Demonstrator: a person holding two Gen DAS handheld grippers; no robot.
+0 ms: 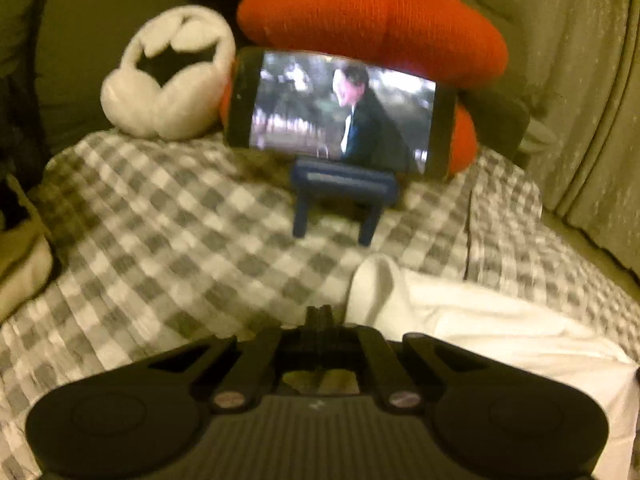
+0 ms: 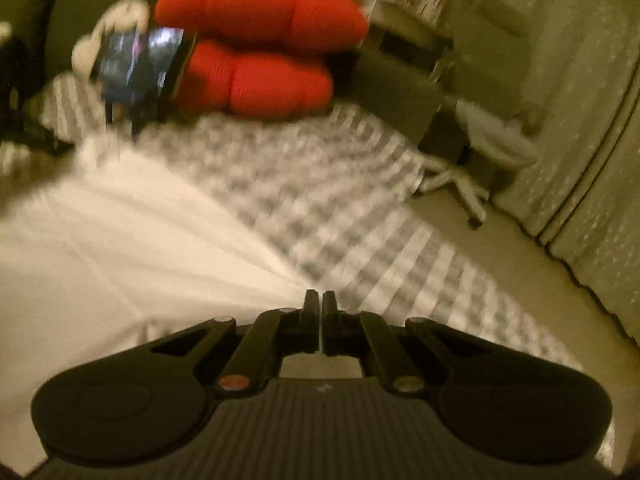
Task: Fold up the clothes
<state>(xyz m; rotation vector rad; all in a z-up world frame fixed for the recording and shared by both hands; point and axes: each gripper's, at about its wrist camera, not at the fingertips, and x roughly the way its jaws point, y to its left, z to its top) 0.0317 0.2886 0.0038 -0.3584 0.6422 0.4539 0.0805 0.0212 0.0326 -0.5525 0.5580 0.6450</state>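
Observation:
A white garment (image 1: pixel 480 328) lies spread on the grey-and-white checked bed cover (image 1: pixel 168 216). My left gripper (image 1: pixel 319 314) is shut, its tips low over the checked cover just left of the garment's raised edge; I see no cloth between its fingers. In the right wrist view the white garment (image 2: pixel 120 248) fills the left side and narrows to a point at my right gripper (image 2: pixel 321 300). That gripper is shut, and the garment's edge looks pinched at its tips. Both views are blurred.
A phone (image 1: pixel 344 112) playing video stands on a blue stand (image 1: pixel 344 196) at the head of the bed. Behind it lie a red lip-shaped cushion (image 1: pixel 372 20) and white headphones (image 1: pixel 168 80). Curtains (image 2: pixel 568 80) hang on the right, with a chair base (image 2: pixel 460 184) on the floor.

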